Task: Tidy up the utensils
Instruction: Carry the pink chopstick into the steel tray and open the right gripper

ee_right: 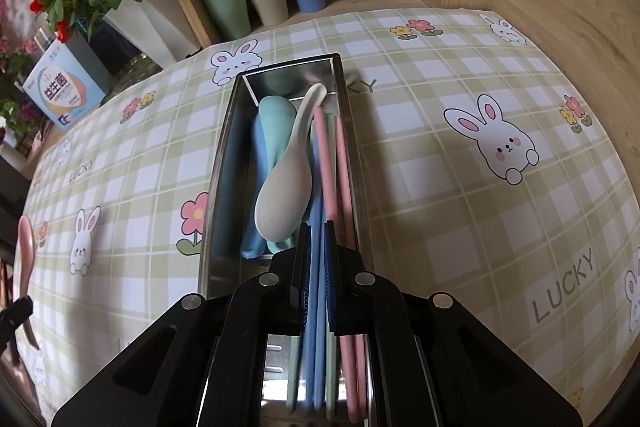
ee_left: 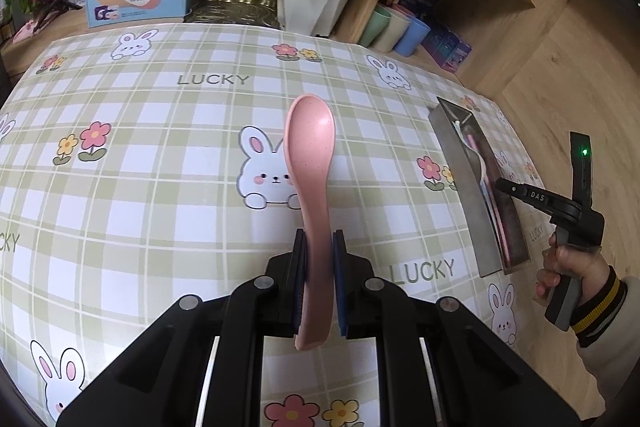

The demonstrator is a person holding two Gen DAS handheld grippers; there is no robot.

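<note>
Left gripper (ee_left: 319, 247) clamped on pink spoon (ee_left: 310, 163); right gripper (ee_right: 316, 239) pinched on blue chopsticks (ee_right: 316, 307).
We see the spoon's bowl pointing away above the checked tablecloth (ee_left: 160, 155); right jaws sit over the steel tray (ee_right: 224, 147) holding cream spoon (ee_right: 286, 183), pink chopsticks (ee_right: 340, 163).

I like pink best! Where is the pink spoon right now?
The pink spoon is clamped by its handle in the left gripper, held over the bunny tablecloth, left of the metal utensil tray.
</note>
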